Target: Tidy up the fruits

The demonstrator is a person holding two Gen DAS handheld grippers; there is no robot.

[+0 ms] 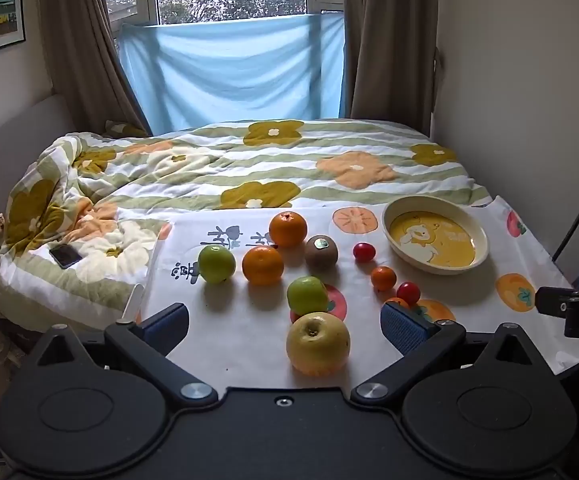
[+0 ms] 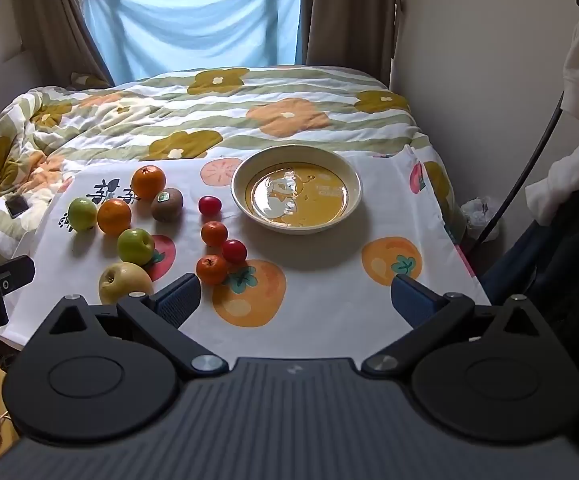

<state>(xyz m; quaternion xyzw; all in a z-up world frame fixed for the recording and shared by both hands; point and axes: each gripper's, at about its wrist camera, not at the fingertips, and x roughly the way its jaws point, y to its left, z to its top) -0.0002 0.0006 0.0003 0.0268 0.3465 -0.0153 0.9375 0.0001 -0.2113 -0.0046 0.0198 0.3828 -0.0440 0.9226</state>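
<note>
Loose fruit lies on a white printed cloth (image 1: 249, 340) over a table. A yellow apple (image 1: 317, 343) sits nearest, between my left gripper's open fingers; the left gripper (image 1: 285, 320) is empty. Behind it are two green apples (image 1: 307, 295) (image 1: 216, 263), two oranges (image 1: 262, 265) (image 1: 288, 229), a kiwi (image 1: 321, 251), cherry tomatoes (image 1: 364, 251) and small tangerines (image 1: 383, 278). A cream bowl (image 1: 435, 240) with a yellow duck bottom stands at the right, with nothing in it. My right gripper (image 2: 295, 298) is open and empty, short of the bowl (image 2: 296, 189), with a tangerine (image 2: 211, 269) by its left finger.
A bed with a flowered quilt (image 1: 249, 160) lies behind the table, with a phone (image 1: 64, 255) on it at the left. A wall is at the right. A blue cloth (image 1: 233, 68) hangs under the window.
</note>
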